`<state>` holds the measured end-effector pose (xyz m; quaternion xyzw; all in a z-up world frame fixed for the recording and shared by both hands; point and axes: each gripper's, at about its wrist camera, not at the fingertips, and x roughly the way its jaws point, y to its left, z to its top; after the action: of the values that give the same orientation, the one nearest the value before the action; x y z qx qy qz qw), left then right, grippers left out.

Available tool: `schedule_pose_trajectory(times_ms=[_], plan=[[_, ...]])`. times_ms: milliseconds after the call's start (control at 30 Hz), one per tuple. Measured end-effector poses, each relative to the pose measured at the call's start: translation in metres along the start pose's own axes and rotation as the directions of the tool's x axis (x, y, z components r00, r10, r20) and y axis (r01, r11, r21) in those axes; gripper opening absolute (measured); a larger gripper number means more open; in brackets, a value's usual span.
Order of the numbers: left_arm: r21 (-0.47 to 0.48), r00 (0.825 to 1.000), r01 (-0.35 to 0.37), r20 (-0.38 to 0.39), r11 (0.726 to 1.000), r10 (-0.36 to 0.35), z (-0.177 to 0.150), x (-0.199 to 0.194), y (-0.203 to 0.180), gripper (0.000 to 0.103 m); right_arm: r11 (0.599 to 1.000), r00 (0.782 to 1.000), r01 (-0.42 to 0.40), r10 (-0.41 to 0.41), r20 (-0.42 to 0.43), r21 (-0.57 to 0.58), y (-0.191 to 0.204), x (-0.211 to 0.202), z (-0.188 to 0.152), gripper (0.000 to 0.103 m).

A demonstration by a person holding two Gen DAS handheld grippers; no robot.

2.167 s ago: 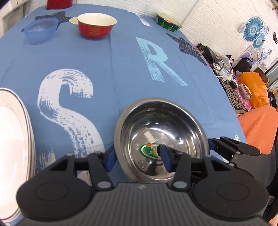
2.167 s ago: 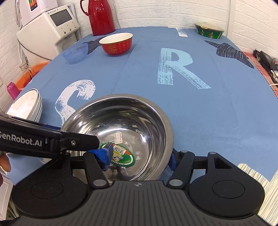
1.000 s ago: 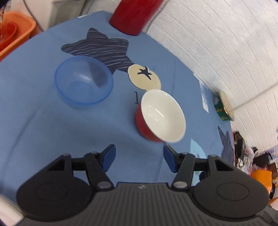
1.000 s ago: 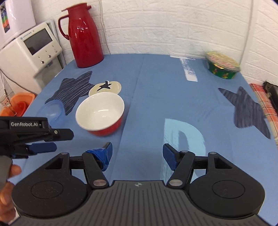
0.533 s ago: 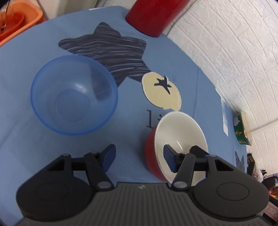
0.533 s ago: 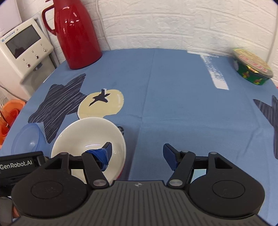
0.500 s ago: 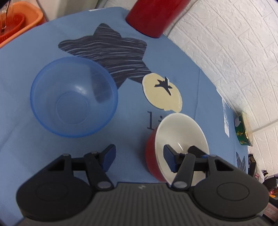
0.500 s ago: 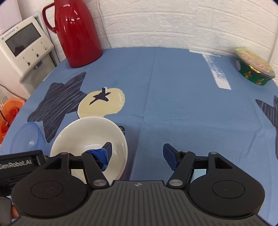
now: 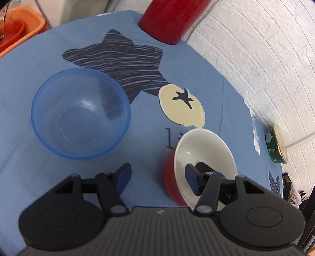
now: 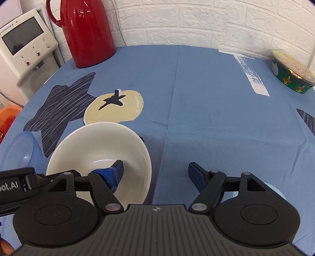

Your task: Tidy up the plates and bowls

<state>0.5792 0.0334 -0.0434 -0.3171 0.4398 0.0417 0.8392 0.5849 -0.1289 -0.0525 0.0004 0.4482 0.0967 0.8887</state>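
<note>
Nearest, both the left gripper (image 9: 157,179) and the right gripper (image 10: 155,173) stand spread, straddling the rim of the empty red bowl (image 9: 204,155). Beyond sits an empty blue plastic bowl (image 9: 80,112) on the tablecloth (image 10: 196,98).

Red jug (image 9: 173,17) cut off at top edge of left wrist view. Green tub (image 9: 276,146) blurred at right edge. Red bowl's (image 10: 102,149) near rim hidden behind right gripper's body. Blue bowl (image 10: 19,151) clipped at left edge.
</note>
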Motion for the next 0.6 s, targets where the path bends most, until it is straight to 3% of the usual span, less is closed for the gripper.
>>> schedule_pose_trajectory(times_ms=[67, 167, 233, 300, 333, 600], plan=[[0.004, 1.000, -0.004, 0.001, 1.000, 0.004, -0.001, 0.000, -0.001, 0.056, 1.000, 1.000, -0.007, 0.007, -0.010, -0.006, 0.000, 0.000, 0.001, 0.059], [0.019, 1.000, -0.022, 0.005, 1.000, 0.022, -0.001, 0.001, -0.002, 0.044, 0.999, 0.999, -0.044, 0.044, 0.005, -0.025, 0.001, -0.002, -0.003, 0.052], [0.037, 1.000, -0.005, -0.007, 0.999, 0.005, 0.000, 0.002, -0.002, 0.038, 0.996, 0.997, -0.077, 0.079, 0.020, -0.053, 0.003, -0.004, -0.006, 0.030], [0.069, 0.999, 0.036, -0.030, 0.997, -0.034, 0.003, 0.003, -0.005, 0.019, 0.991, 0.994, -0.103, 0.104, 0.017, -0.088, 0.008, -0.007, -0.007, 0.018], [0.082, 0.999, 0.037, -0.032, 0.996, -0.034, 0.003, 0.002, -0.008, 0.015, 0.988, 0.995, -0.101, 0.103, 0.014, -0.115, 0.012, -0.009, -0.007, 0.013], [0.202, 0.997, 0.023, -0.071, 0.979, -0.009, -0.015, -0.018, -0.009, 0.007, 0.982, 0.995, -0.103, 0.103, -0.012, -0.156, 0.022, -0.033, -0.035, 0.015]])
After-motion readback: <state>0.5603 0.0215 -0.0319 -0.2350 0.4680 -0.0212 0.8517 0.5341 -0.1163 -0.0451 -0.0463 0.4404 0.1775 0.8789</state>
